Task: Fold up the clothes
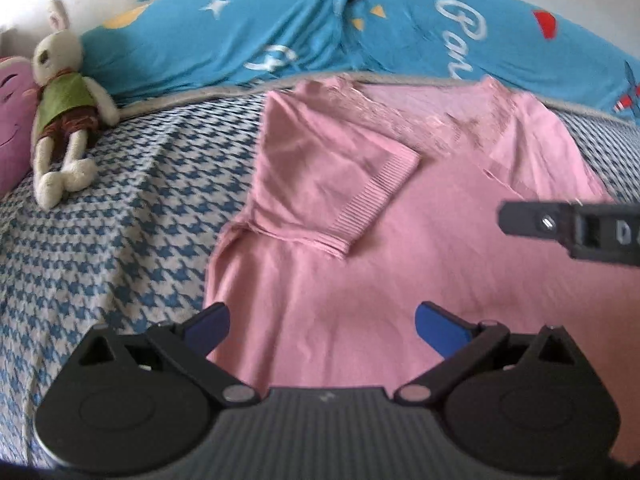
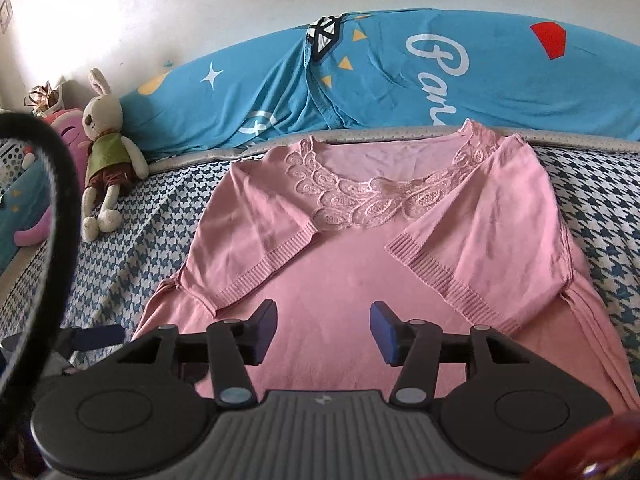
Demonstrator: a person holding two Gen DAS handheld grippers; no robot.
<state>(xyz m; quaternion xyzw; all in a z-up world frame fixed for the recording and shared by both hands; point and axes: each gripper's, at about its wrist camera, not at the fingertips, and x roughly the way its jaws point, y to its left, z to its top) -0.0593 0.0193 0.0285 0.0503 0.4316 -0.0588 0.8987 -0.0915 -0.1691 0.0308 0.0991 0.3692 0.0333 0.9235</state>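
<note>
Bed w/ houndstooth cover (image 2: 120,248) carries a pink top (image 2: 340,280), spread flat, neckline toward the blue quilt (image 2: 400,80). Both short sleeves (image 2: 256,248) lie folded in over the chest; body is full length, so I judge it partway, w/ lengthwise folds left. Left gripper (image 1: 322,330) wide, holding nothing, at the top's left edge; right gripper (image 2: 324,332) spread, holding nothing, over the middle.
</note>
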